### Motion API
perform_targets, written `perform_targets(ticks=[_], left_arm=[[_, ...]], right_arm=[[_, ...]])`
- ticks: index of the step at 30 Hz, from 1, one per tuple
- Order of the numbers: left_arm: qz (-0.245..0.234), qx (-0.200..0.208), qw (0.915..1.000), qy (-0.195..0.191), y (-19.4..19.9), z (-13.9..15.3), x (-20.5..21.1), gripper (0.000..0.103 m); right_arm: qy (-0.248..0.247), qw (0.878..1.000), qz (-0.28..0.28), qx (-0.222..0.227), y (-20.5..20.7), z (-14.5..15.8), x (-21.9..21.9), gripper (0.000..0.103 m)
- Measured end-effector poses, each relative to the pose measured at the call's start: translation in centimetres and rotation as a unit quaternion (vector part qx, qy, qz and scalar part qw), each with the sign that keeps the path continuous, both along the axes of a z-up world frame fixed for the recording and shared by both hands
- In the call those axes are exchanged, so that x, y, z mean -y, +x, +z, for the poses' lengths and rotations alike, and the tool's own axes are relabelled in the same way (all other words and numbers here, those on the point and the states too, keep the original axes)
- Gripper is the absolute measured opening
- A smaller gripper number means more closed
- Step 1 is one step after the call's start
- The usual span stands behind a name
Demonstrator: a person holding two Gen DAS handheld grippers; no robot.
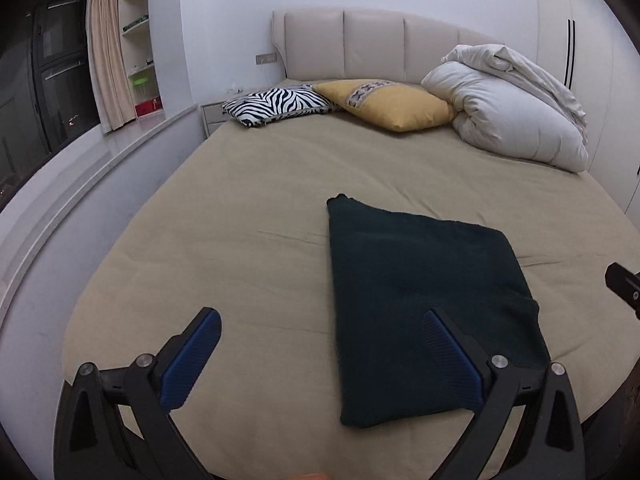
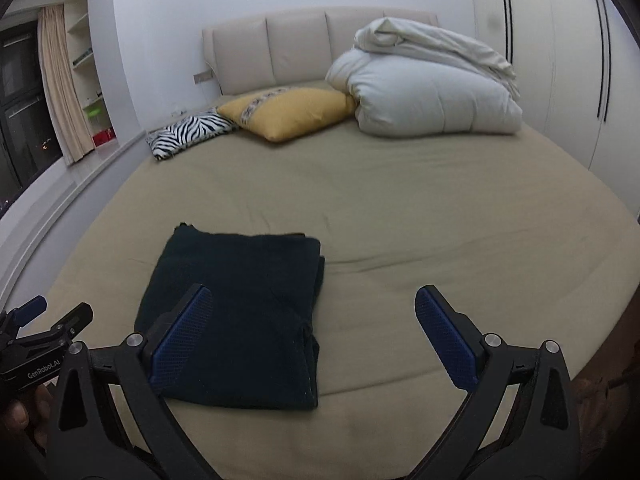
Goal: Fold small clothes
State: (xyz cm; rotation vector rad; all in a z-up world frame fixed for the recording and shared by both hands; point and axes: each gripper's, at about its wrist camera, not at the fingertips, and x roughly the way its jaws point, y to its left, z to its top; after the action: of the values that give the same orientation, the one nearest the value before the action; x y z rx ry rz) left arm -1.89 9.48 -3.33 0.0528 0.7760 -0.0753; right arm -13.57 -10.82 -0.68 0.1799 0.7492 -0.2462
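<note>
Both our grippers hang with jaws spread wide and empty above a folded dark green garment on a bed.

Our left gripper [image 1: 322,334] holds nothing between its blue pads; the dark green garment [image 1: 420,304] lies flat under its right finger, toward 3 o'clock. Our right gripper [image 2: 314,314] is likewise wide, the garment [image 2: 240,312] under its left finger at 9 o'clock. Around it spreads the tan sheet [image 1: 248,216]; at 12 o'clock sit a zebra pillow [image 1: 276,105], yellow pillow [image 1: 394,106] and white duvet [image 1: 508,116].

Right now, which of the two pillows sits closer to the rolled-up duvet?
The yellow pillow: it touches the white duvet, while the zebra-striped pillow lies beyond it.
</note>
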Motion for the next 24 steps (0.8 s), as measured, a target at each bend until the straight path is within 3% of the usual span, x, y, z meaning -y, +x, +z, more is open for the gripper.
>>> perform_targets(ticks=[8, 12, 24], left_arm=[[-0.003, -0.019, 0.9998, -0.001, -0.2, -1.1, 0.2, 0.103], [-0.001, -0.023, 0.9997, -0.002, -0.6, -1.3, 0.0, 0.103], [-0.001, -0.032, 0.9995, 0.003, -0.5, -2.6, -0.1, 0.103]], right_arm=[[-0.001, 0.999, 0.008, -0.042, -0.1, -3.8, -1.1, 0.103], [-0.005, 0.999, 0.013, -0.048, -1.2, -2.9, -1.3, 0.103], [-0.01, 0.997, 0.019, -0.08, -0.8, -5.0, -2.2, 0.103]])
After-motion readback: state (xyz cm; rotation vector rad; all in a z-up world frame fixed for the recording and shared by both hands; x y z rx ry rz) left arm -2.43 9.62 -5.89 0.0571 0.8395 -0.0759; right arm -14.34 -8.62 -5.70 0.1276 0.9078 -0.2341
